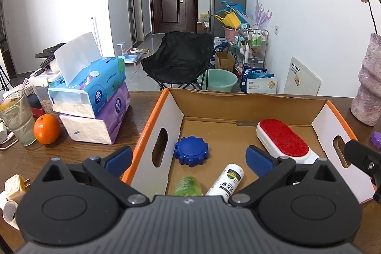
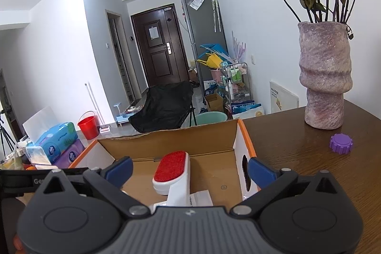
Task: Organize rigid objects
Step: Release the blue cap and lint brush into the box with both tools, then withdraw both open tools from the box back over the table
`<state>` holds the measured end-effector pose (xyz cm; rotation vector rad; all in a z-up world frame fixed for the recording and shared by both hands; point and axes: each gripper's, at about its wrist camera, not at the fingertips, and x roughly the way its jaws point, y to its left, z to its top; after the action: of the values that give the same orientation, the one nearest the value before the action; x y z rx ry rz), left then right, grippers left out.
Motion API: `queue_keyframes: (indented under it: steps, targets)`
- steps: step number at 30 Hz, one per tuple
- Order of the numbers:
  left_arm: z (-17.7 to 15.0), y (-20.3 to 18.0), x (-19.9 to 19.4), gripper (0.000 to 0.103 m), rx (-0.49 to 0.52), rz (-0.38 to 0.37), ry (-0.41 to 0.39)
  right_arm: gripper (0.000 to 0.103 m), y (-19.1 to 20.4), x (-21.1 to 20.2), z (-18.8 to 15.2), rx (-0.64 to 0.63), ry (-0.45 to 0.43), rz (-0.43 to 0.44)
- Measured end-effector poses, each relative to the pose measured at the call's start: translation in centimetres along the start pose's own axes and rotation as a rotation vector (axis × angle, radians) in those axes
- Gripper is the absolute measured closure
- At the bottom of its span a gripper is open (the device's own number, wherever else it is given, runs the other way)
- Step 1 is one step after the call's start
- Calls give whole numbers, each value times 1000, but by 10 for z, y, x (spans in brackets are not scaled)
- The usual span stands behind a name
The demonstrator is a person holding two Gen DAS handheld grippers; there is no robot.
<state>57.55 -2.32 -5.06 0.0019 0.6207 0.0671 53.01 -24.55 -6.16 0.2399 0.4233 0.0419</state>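
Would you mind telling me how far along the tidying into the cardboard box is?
Done: the blue cap, red brush, white bottle and green bottle lie in the box. In hand: nothing; both grippers are open. Left: the purple cap beside the vase.

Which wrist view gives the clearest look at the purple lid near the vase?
The right wrist view: the purple lid lies whole on the bare table before the vase. The left wrist view catches only a sliver of it at the right edge.
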Motion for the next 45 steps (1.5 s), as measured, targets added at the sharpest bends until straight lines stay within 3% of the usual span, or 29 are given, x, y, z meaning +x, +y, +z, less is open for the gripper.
queue_keyframes:
  steps: [27, 45]
  targets:
    - [-20, 22, -63, 0, -16, -25, -41, 0, 6, -60, -2, -15, -23, 9]
    - [-58, 80, -116, 0, -74, -25, -74, 0, 4, -123, -27, -47, -8, 25]
